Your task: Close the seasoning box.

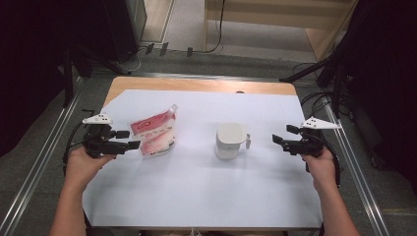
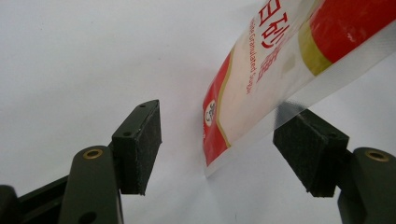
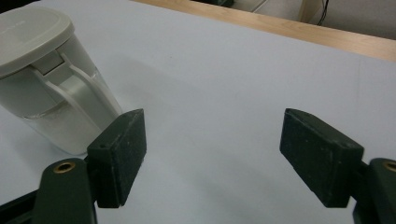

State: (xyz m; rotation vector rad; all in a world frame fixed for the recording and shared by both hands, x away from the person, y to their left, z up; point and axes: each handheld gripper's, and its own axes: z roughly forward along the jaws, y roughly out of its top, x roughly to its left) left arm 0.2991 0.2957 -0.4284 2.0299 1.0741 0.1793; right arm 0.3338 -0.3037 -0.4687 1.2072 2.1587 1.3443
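A glossy red-and-white plastic pouch is standing near the left edge of the white sheet, its clear sealed rim reaching between the spread jaws of the left gripper, pads not pressing it. A smooth white lidded jug is sitting mid-sheet. The right gripper is hovering beside its handle, jaws apart and holding nothing. Both hands are gripping level, pointing inward.

pouch left of jug, both on sheet.
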